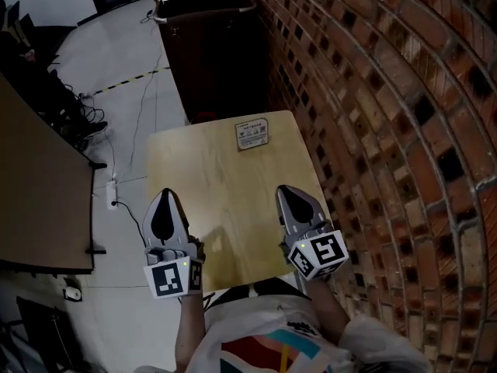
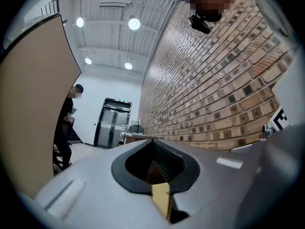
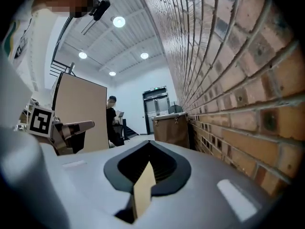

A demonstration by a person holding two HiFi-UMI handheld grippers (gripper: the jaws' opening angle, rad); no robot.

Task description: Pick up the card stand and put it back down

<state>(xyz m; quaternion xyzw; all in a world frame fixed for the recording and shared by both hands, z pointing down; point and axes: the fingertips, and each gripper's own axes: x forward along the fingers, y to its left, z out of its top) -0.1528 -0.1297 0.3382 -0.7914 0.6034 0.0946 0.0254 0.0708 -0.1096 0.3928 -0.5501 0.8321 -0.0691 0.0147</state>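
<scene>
Hovering over the near left corner of the bench (image 1: 194, 177), the left hand-held gripper (image 1: 165, 196) has its jaws together with nothing between them; its own view shows the tips meeting on empty air (image 2: 152, 140). Ahead of it and off to its right, at the far edge of the bench, sits the card stand (image 1: 252, 134), a small printed card in what looks like a slanted holder, well apart from both tools. It lies ahead of the right hand-held gripper (image 1: 287, 193) and a little to that gripper's left, so the right one has the shorter reach. That gripper is also closed and empty, its tips pressed together (image 3: 148, 142). The brick wall (image 1: 388, 130) runs close along its right side.

I'd judge the stand light and stiff, probably smooth plastic, so likely to slide or tip if nudged. The jaws would need to open first, then pinch the thin top edge or one side, clear of the base, with gentle pressure.
</scene>
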